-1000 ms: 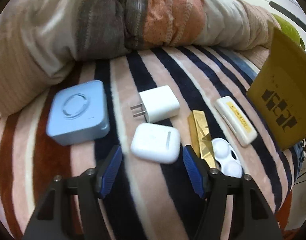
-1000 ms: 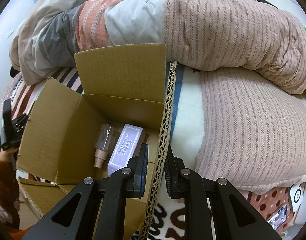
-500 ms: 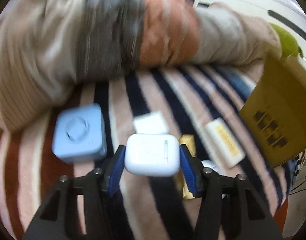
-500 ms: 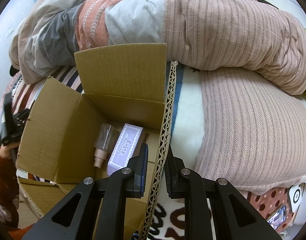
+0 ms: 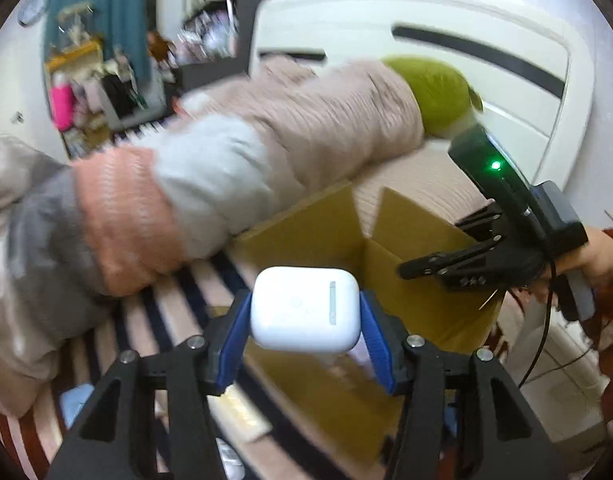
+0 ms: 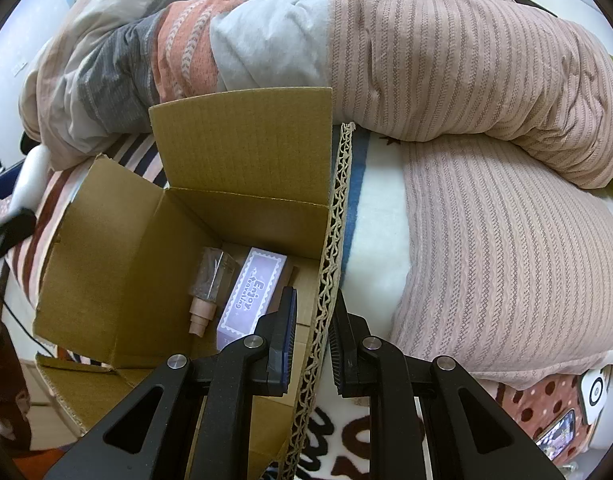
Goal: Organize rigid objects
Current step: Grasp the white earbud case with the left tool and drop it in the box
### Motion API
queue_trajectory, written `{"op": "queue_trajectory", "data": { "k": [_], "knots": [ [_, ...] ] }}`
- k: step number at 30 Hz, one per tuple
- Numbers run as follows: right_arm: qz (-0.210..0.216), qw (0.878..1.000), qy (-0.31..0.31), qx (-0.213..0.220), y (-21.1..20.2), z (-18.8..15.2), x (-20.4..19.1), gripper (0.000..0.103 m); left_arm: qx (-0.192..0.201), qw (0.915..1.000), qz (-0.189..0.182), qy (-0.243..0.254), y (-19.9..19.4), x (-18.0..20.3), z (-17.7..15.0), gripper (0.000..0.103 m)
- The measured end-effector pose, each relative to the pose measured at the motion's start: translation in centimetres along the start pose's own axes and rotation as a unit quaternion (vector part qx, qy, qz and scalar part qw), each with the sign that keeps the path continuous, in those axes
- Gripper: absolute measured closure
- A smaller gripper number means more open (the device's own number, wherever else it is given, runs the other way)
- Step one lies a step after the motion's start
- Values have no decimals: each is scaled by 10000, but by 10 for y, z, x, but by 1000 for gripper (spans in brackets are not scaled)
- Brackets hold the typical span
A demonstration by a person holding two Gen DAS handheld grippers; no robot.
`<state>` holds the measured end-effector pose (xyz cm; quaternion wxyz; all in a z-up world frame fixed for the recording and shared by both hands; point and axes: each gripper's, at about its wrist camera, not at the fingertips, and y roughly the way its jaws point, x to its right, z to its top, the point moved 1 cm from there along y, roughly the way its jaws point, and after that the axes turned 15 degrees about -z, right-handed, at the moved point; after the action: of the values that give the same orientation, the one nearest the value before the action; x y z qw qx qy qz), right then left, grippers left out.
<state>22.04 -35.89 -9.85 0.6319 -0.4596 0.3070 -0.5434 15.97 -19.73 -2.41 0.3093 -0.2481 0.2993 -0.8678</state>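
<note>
My left gripper (image 5: 305, 316) is shut on a white earbud case (image 5: 305, 314) and holds it in the air, just in front of the open cardboard box (image 5: 418, 304). My right gripper (image 6: 312, 316) is shut on the box's right flap (image 6: 330, 248) and also shows in the left wrist view (image 5: 466, 258). Inside the box (image 6: 242, 216) lie a purple carton (image 6: 252, 294) and a small brown bottle (image 6: 208, 286).
A rolled striped quilt (image 6: 346, 60) lies behind the box on the bed. A green cushion (image 5: 434, 94) sits by the white headboard (image 5: 446, 20). A blue box (image 5: 76, 402) and other small items lie blurred on the striped blanket (image 5: 174, 320) below my left gripper.
My left gripper closed on the earbud case, lifted it off the striped blanket and swung right toward the box. My right gripper has kept its hold on the flap.
</note>
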Motion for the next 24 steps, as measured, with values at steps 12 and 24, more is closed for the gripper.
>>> {"op": "queue_trajectory", "data": {
  "k": [12,24],
  "knots": [
    [16,10000,5,17,-1,-1,1,91,-1094,9934,-247,-255,78,14,7,53],
    [-77,9999,-89,-6,-2,-1,-5,90,-386,9979,-350,-382,17,3,3,43]
  ]
}}
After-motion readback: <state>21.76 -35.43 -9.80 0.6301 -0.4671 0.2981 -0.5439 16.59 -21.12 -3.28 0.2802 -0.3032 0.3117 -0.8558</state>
